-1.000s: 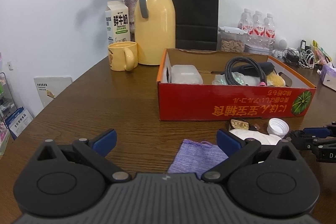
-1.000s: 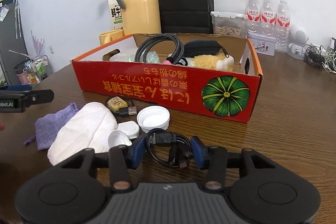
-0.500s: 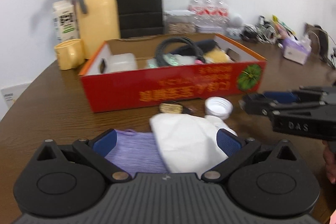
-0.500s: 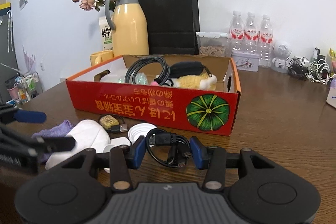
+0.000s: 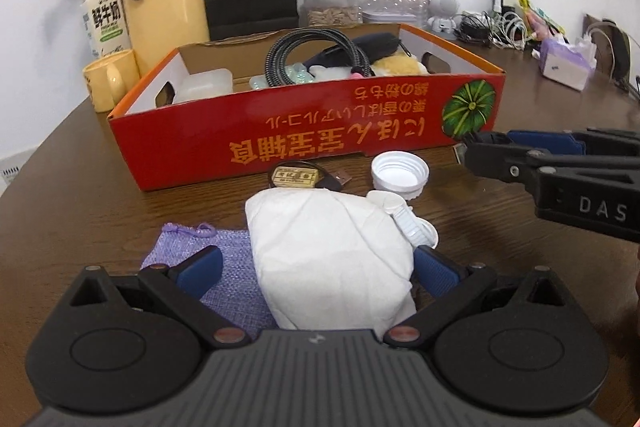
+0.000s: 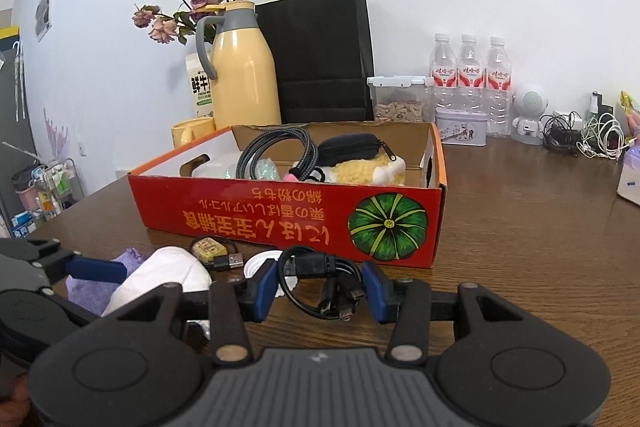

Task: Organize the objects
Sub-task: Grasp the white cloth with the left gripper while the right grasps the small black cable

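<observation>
Left wrist view: left gripper (image 5: 316, 273) jaws stand wide open, straddling a white folded cloth bundle (image 5: 328, 247) that lies between the blue pads; whether either pad touches it cannot be told. Under the left pad and beside the bundle, a purple mesh pouch (image 5: 192, 247) lies flat on the tabletop (image 5: 80, 211). Just beyond the bundle: a small yellow-labelled USB gadget (image 5: 294, 178) with a short cable, a white screw cap (image 5: 399, 174) lying open side up, and white plastic pieces (image 5: 412, 223) touching the bundle's right edge. Farther out, a red cardboard box (image 5: 304, 143) with a pumpkin print, holding a braided cable coil, a black pouch, a yellow plush item and a clear plastic container. Right gripper enters from the right edge, level with the box front.

Right wrist view: right gripper (image 6: 320, 291) jaws partly closed on a coiled black USB cable (image 6: 320, 283), pads pressing its sides. Whether the cable is clear of the tabletop cannot be told. To the left of these jaws, the white bundle and the left gripper's blue pad. Ahead, the red box. Behind the box: yellow thermos jug (image 6: 244, 75), black paper bag (image 6: 320, 55), milk carton, dried roses, three water bottles (image 6: 468, 71).
</observation>
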Motion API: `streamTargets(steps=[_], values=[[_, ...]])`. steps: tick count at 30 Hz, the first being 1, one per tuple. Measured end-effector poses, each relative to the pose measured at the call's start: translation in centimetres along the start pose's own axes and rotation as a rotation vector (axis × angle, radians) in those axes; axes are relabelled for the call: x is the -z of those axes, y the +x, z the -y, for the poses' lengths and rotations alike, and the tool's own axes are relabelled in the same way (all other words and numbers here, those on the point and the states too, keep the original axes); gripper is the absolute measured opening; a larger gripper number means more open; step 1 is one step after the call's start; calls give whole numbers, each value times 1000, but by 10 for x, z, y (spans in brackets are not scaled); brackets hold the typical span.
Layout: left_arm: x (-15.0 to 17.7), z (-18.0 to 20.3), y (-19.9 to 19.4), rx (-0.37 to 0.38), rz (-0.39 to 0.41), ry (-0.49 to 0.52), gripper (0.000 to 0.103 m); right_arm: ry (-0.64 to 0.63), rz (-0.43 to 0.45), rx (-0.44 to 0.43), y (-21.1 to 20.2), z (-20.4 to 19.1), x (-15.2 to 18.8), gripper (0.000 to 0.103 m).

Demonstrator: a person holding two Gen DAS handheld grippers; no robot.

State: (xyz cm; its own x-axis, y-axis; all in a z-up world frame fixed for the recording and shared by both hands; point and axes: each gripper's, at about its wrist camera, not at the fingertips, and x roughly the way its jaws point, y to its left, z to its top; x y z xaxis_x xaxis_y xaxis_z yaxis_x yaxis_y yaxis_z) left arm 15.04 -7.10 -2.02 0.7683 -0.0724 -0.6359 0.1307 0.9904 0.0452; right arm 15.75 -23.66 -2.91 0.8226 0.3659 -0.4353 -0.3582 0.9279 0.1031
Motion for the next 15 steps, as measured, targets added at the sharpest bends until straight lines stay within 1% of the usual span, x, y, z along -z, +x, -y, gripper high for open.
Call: streamTargets(steps=[2, 4, 6, 9, 15], values=[[0, -3, -2, 15, 12, -18, 103, -2, 3, -1, 0, 0, 0, 45], [0, -4, -5, 30, 29, -26, 98, -2, 4, 0, 0, -1, 0, 45], [1, -5, -8, 48, 39, -32, 82, -1, 4, 0, -1, -1, 0, 45], [2, -6, -10, 60, 43, -35, 78, -1, 3, 0, -1, -1, 0, 45], [3, -10, -18, 65, 70, -50, 77, 0, 3, 0, -1, 0, 0, 45]])
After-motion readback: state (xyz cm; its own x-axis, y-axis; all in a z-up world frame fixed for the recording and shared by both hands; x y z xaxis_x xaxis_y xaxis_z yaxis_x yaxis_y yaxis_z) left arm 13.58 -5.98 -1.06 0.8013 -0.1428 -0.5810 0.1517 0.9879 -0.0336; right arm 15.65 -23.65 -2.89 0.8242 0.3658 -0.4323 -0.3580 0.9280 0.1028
